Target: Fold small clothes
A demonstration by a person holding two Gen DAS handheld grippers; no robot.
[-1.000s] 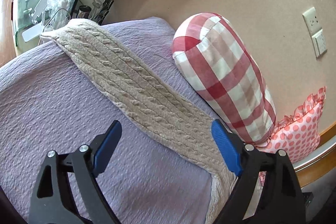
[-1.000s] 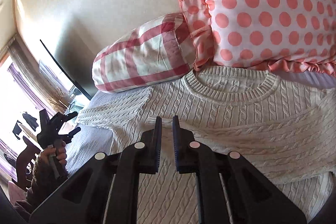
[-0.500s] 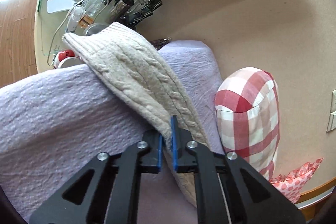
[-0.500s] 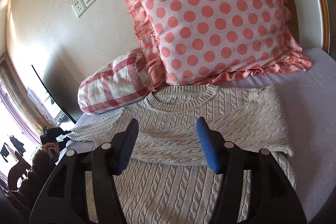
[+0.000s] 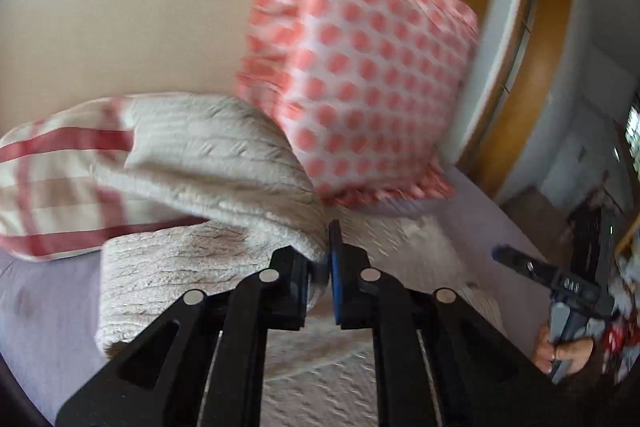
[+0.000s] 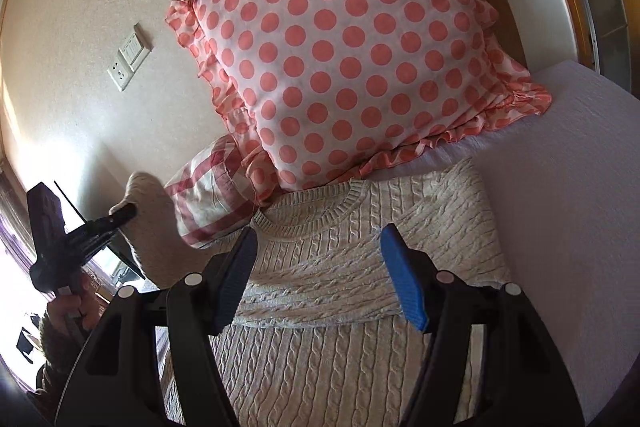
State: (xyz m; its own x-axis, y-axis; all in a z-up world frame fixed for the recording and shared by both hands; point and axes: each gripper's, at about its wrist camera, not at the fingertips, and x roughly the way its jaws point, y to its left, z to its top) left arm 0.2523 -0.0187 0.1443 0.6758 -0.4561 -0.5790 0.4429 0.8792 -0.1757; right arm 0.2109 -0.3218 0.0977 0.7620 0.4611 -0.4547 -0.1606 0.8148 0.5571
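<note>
A cream cable-knit sweater (image 6: pixel 360 267) lies flat on the lilac bedspread (image 6: pixel 568 211), collar toward the pillows, its right sleeve folded across the chest. My left gripper (image 5: pixel 320 263) is shut on the sweater's left sleeve (image 5: pixel 224 163) and holds it lifted above the body of the sweater. In the right wrist view the left gripper (image 6: pixel 120 215) shows at the left with the sleeve (image 6: pixel 152 227) hanging from it. My right gripper (image 6: pixel 320 275) is open and empty, hovering over the sweater's chest.
A pink polka-dot pillow (image 6: pixel 352 55) and a red-checked pillow (image 6: pixel 208 203) lean on the beige wall behind the sweater. Wall sockets (image 6: pixel 128 61) are at the left. A wooden-trimmed frame (image 5: pixel 504 67) borders the bed's right side.
My left gripper closed on the left sleeve and has swung it up and over toward the sweater's body. My right gripper opened, released the folded right sleeve and pulled back.
</note>
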